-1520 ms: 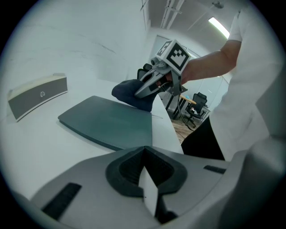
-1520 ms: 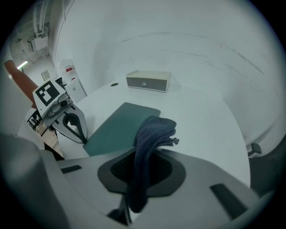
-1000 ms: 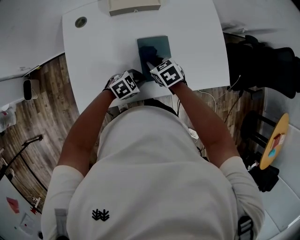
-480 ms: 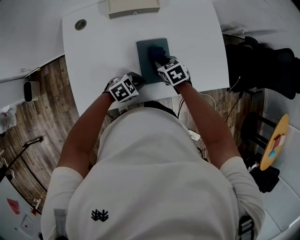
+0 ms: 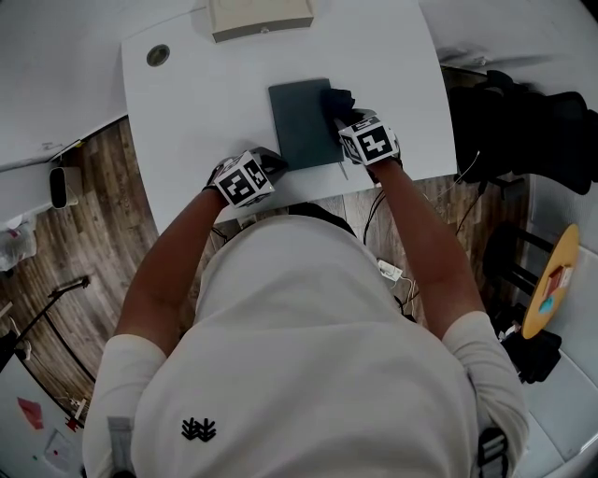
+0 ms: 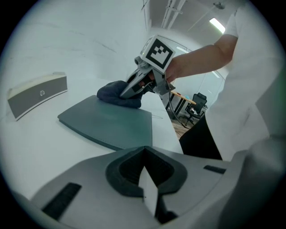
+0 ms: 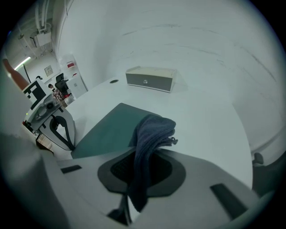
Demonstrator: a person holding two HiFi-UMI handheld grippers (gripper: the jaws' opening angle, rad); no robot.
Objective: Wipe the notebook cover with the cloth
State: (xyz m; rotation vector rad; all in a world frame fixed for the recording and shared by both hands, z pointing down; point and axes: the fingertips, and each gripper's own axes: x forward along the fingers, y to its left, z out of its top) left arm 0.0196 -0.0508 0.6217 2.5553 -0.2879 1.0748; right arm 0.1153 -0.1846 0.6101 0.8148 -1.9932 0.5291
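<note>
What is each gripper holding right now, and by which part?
Right gripper is shut on the dark blue cloth, pinching one bunched end; the rest drapes forward. Left gripper holds nothing.

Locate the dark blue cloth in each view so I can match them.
Head view: cloth at the notebook's right edge, just ahead of the right gripper.
Left gripper view: upper centre, in the right gripper's jaws.
Right gripper view: lower centre, hanging from the jaws.
Shared landmark: the beige box beyond the notebook.
</note>
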